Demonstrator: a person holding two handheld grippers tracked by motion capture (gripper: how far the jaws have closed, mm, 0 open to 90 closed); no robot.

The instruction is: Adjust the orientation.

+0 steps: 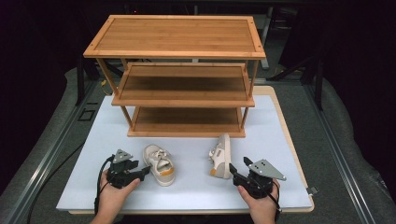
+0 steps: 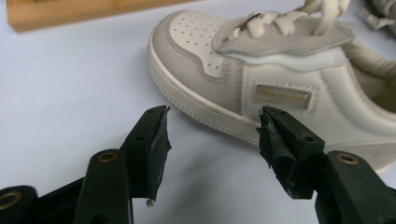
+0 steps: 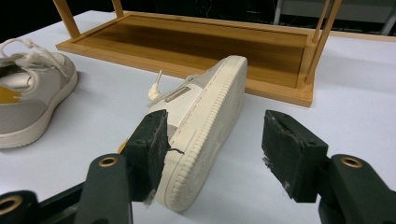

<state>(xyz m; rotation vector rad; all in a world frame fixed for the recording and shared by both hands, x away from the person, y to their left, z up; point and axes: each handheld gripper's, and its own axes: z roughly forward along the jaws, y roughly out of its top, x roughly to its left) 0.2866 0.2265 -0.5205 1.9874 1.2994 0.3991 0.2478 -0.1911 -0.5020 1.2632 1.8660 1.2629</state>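
Two small beige sneakers lie on the desk (image 1: 93,154) in front of the bamboo shoe rack (image 1: 177,70), both toward the near edge. The left shoe (image 1: 159,164) stands upright on its sole, toe toward the rack. The right shoe (image 1: 221,156) is tipped on its side, sole facing the right edge.

Left gripper (image 1: 140,171) sits just beside the left shoe's heel side. In the left gripper view its jaws stand fairly wide, nothing between them; the shoe's side wall (image 2: 261,88) lies just ahead, and one jaw tip is close to the sole rim. No grip.

Right gripper (image 1: 236,176) is at the heel end of the right shoe. In the right gripper view the tipped shoe (image 3: 205,140) lies between wide-spread jaws; one pad is against or very near the upper, the other well apart from the sole. Not clamped.

Step in hand, as I judge it: the approach to grasp each shoe, ahead of shelving. Next move calls for the left gripper to advance until the shoe sits between the pads, then for both to close firmly. The tipped shoe will need righting before it goes onto a shelf.
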